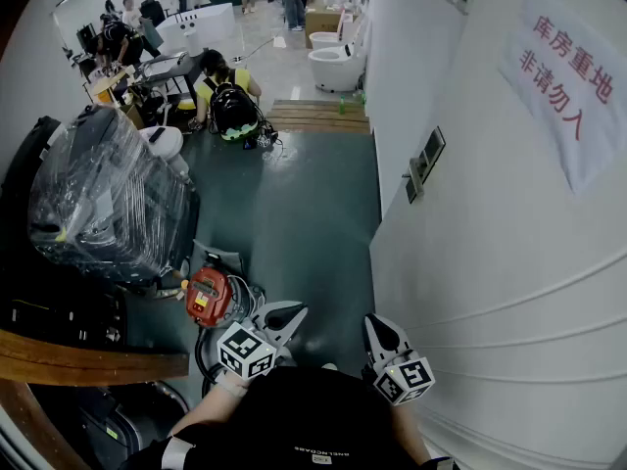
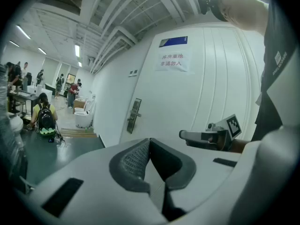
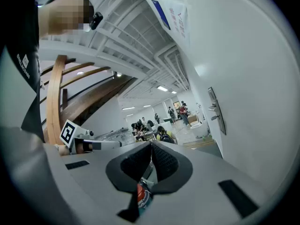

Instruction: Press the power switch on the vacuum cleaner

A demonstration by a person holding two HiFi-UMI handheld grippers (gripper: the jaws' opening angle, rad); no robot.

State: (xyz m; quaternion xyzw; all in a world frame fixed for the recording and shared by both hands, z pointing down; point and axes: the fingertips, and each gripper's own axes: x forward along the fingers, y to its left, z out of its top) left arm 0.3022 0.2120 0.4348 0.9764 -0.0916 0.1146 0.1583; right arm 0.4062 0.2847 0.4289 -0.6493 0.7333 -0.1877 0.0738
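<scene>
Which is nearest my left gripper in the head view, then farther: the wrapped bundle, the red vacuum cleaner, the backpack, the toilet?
1. red vacuum cleaner, just left of the left gripper.
2. wrapped bundle, farther left.
3. backpack, ahead on the floor.
4. toilet, far end, right.

I look down on a dark green floor (image 1: pixel 294 213) that runs from near me to the far end, where it gives way to a paler, glossy floor (image 1: pixel 279 57). Near and to the left, the vacuum cleaner (image 1: pixel 208 297) with its red-orange top stands on the green floor. Just left of it and farther off, a bulky load wrapped in clear plastic (image 1: pixel 108 199) rests on the floor. Far along, a low wooden platform (image 1: pixel 318 116) lies across the green floor, at the foot of the white wall on the right. A person with a black backpack (image 1: pixel 233 106) crouches on the floor left of that platform. White toilets (image 1: pixel 336 67) stand on the pale floor beyond.
</scene>
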